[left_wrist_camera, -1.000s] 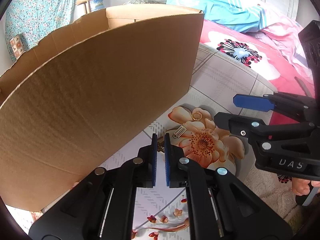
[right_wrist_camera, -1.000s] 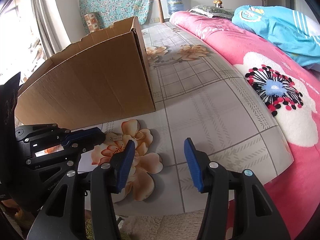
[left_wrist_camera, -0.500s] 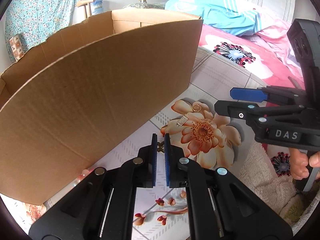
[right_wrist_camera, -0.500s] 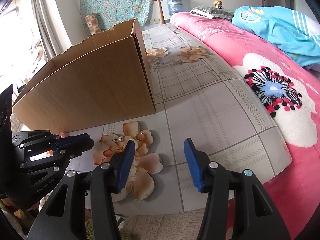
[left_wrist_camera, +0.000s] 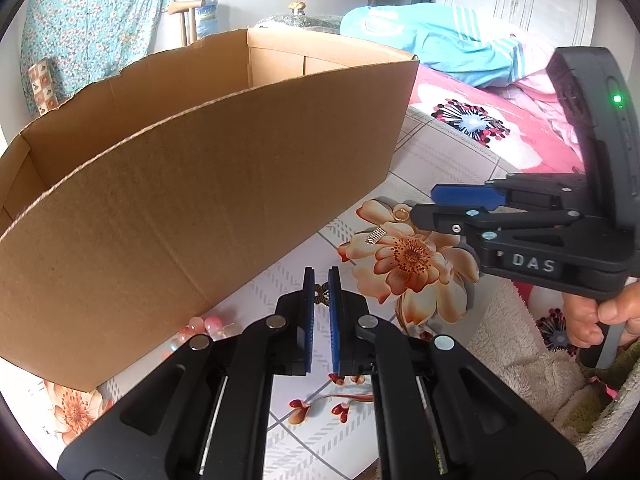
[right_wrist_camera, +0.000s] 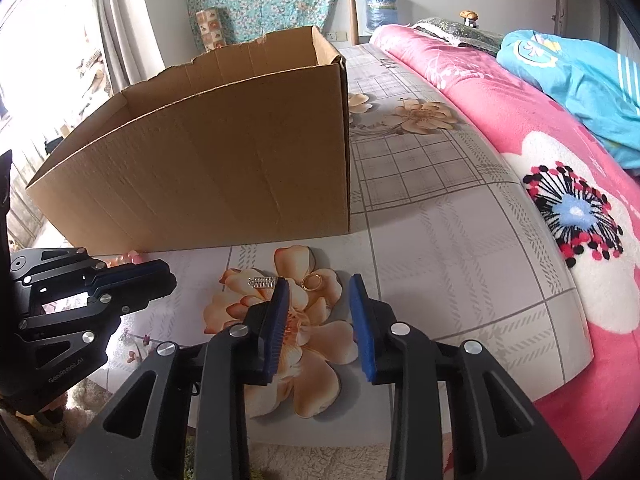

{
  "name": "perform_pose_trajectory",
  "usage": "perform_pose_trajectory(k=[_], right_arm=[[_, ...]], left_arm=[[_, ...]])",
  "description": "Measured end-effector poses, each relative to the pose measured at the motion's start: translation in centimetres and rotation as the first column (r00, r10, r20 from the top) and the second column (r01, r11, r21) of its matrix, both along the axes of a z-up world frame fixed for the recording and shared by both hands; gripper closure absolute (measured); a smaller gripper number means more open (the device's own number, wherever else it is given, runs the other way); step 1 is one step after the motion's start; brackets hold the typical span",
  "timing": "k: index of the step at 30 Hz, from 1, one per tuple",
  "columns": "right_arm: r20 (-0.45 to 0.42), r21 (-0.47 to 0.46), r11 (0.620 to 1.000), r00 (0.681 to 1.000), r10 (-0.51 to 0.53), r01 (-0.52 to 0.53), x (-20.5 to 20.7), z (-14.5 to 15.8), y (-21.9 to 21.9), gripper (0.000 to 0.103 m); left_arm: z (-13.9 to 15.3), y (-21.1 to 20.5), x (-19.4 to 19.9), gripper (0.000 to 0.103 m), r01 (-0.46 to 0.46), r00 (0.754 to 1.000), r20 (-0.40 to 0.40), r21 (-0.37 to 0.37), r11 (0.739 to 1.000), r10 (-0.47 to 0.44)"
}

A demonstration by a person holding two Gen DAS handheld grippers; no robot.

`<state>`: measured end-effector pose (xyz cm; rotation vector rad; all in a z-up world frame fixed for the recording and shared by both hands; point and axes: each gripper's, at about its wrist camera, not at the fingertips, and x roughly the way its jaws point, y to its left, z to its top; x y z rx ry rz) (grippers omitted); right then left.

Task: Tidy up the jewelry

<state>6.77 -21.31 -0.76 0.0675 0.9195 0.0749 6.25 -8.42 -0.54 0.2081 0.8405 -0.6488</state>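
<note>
The cardboard box [right_wrist_camera: 208, 168] is the largest item. It stands open-topped on the floral tablecloth [right_wrist_camera: 440, 240] covering the table, filling the far left part of the surface. Its long near wall faces both grippers. Its interior floor is not visible in either view, so its contents cannot be stated.

The left gripper [left_wrist_camera: 321, 280] is positioned just in front of the near wall of the box, toward the table's near edge. Its jaws are drawn almost together and clamp a small bronze-coloured ornament [left_wrist_camera: 321, 290] between the blue pads; only a filigree edge shows, so the type of piece cannot be determined. The item is clear of the tablecloth.

The right gripper [right_wrist_camera: 318, 312] is positioned over the large printed flower near the table's near edge. Its jaws are spread wide and hold nothing. Lying on the print just beyond the fingertips are a gold ring [right_wrist_camera: 313, 281] and, just beside it on the left, a small silver bar-shaped piece [right_wrist_camera: 262, 281]. A cluster of pink beads [left_wrist_camera: 204, 325] lies against the foot of the box's near wall.

Step in hand, as judged: the left gripper carries one piece for deposit in the box, while the right gripper lines up on the ring.

Next move, as judged:
1. Left: raise the ornament above the rim of the near wall, move it over the opening, then release.
2. Right: lower until the pads straddle the ring, then close. The ring lies flat and is thin, so the pads must reach the cloth.
</note>
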Motion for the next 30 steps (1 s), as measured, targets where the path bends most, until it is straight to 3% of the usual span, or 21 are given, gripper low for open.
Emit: perform_pose_trajectory(k=[10,12,13,17,19,21,30], right_arm=[[-0.035,-0.042,0.993,0.994,0.106,-0.108,1.6,-0.8,0.4,0.079],[-0.04,-0.056,0.988,0.989,0.141,-0.144,1.8,-0.8,0.5,0.084],[-0.047,-0.048,0.985,0.985,0.165,-0.168,1.9,-0.8,0.6,0.091],[-0.049,-0.052,0.978,0.979,0.2,-0.202,1.9,-0.7,0.7,0.091],[-0.048,-0.038,0.98,0.98,0.193,-0.195,1.7,-0.6,0.5,0.092],[-0.043,-0.021,0.984,0.984,0.175,-0.176,1.7,-0.5,0.2,0.102],[0.001,0.035,0.991,0.992,0.127,-0.127,0.0,0.6,-0.6,0.102]], left_arm=[[0.1,0.0,0.1,0.097,0.021,1.0,-0.003,-0.034,0.999,-0.021],[0.2,0.0,0.1,0.097,0.024,1.0,-0.002,-0.039,0.999,-0.024],[0.3,0.0,0.1,0.097,0.026,1.0,-0.001,-0.04,0.999,-0.026],[0.4,0.0,0.0,0.097,0.029,1.0,0.005,-0.045,0.999,-0.028],[0.5,0.0,0.0,0.097,0.029,1.0,0.009,-0.047,0.998,-0.028],[0.6,0.1,-0.2,0.097,0.03,0.999,0.015,-0.05,0.998,-0.029],[1.4,0.1,-0.8,0.097,0.046,0.998,0.042,-0.051,0.998,-0.044]])
